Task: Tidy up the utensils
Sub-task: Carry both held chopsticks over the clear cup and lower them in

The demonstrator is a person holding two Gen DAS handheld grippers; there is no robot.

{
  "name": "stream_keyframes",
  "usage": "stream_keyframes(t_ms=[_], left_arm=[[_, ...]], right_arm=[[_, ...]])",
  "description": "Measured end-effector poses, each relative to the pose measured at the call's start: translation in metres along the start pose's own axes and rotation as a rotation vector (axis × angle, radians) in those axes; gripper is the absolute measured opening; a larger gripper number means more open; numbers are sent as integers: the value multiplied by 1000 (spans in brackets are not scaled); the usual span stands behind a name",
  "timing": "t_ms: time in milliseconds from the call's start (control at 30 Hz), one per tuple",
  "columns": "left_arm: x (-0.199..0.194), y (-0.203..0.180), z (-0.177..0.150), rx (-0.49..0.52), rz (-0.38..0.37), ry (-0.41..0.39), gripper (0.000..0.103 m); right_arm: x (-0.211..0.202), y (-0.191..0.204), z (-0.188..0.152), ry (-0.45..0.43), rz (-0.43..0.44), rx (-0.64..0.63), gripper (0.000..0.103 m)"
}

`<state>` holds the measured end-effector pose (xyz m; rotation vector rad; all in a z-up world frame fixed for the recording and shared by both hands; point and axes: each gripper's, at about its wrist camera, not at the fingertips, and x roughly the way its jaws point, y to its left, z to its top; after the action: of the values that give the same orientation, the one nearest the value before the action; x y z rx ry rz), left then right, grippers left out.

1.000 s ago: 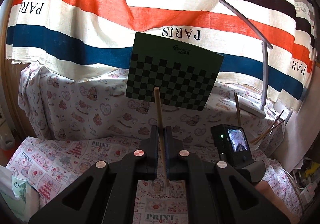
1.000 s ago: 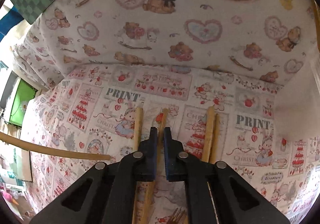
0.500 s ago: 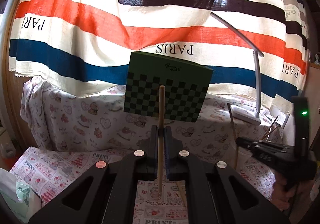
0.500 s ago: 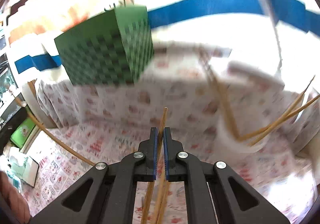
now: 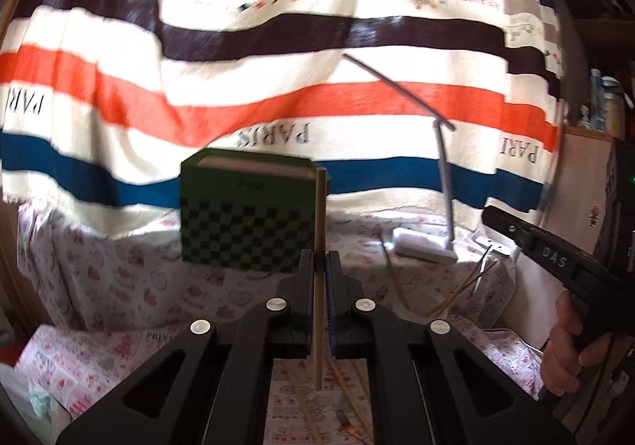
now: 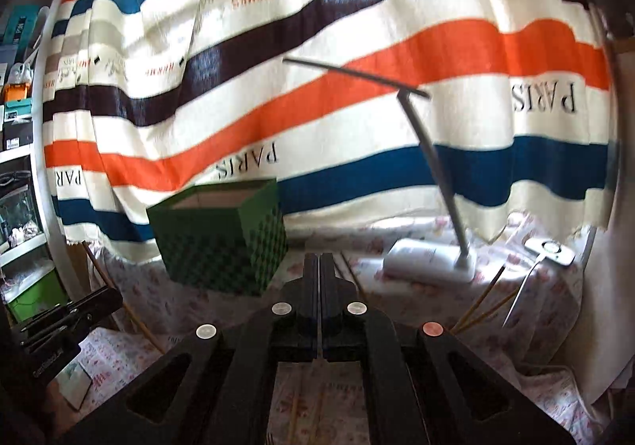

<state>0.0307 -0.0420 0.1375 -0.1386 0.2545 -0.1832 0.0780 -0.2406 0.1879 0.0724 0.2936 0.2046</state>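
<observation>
Chopstick upright, pinched between the left gripper jaws, sticking up past the tips and down below them. Green checkered box beyond the jaws, slightly left; only the right wrist view shows its open top. White desk lamp beyond-right of the right gripper, whose jaws are pressed together, nothing visible between. Loose chopsticks on the printed cloth under the left jaws. Fork low in the left view only.

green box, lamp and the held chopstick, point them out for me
green box (image 5: 242, 230), left wrist view, checkered front face
lamp (image 6: 430, 260), right wrist view, white base
chopstick (image 5: 320, 214), left wrist view, shaft above the jaws
</observation>
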Motion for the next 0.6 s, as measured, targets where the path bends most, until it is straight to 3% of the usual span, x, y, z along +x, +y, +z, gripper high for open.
stream_keyframes(t_ms=[100,333,600], left_arm=[[-1,-19,14,38,-7,-13,4],[12,-50,33,30,-85,-46,4],[66,-82,41,16,-174,-10,4]], right_arm=[[-11,-9,10,-27,8,23,1],[-16,-49,20,20,19,145,1],[16,-87,13,202,-39,231,1]])
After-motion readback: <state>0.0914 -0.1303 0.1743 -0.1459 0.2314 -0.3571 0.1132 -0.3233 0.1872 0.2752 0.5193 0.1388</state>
